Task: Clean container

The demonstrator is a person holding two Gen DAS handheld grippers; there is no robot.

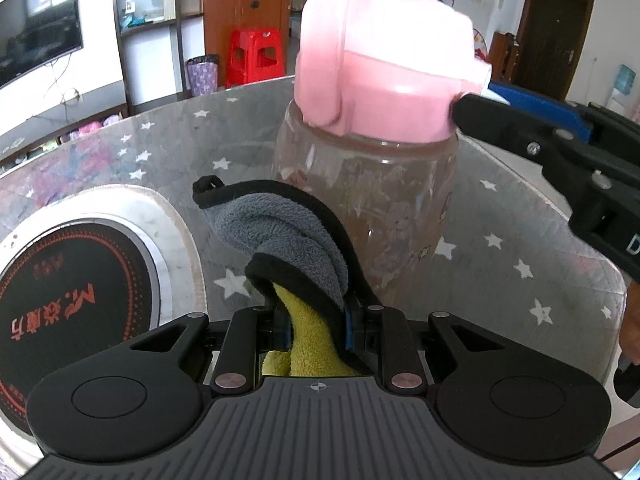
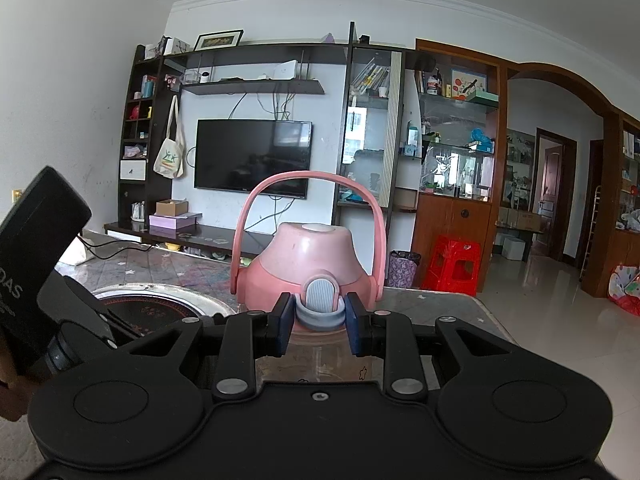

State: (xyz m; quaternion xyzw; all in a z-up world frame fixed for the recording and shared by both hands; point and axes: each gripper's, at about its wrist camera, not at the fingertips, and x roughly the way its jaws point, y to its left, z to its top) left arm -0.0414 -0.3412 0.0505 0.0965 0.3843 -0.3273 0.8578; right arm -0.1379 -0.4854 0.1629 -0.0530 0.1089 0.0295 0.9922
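Clear plastic bottle [image 1: 368,204] with a pink lid [image 1: 384,68] and an arched pink carry handle [image 1: 332,32] stands upright on the grey star-patterned tabletop [image 1: 520,248] in the left wrist view, filling the middle and far part of the frame. Just in front of it, the left gripper [image 1: 316,320] pinches a folded cloth, grey fleece on one face and yellow on the other with black edging [image 1: 280,232]; the cloth bulges up out of the closed fingers and lies against the bottle's near left wall. A round black induction cooker with red lettering and a silver rim [image 1: 80,280] sits in the table at the near left. From the right, the right gripper [image 1: 472,100] reaches in at lid height, its black finger touching the lid's right edge. A red plastic stool [image 1: 256,56] stands on the floor far behind the table.

From the right wrist view, the same bottle sits directly ahead and close, its lid [image 2: 308,264] domed and the handle [image 2: 308,200] arching above it. The right gripper [image 2: 320,320] has its blue-padded fingers [image 2: 285,320] closed against either side of the grey spout piece [image 2: 321,300] at the lid's near edge. The left gripper's black body [image 2: 40,280] rises at the near left. The cooker's rim [image 2: 168,296] shows left of the bottle, and a dark wall-mounted television [image 2: 252,156] hangs far behind.
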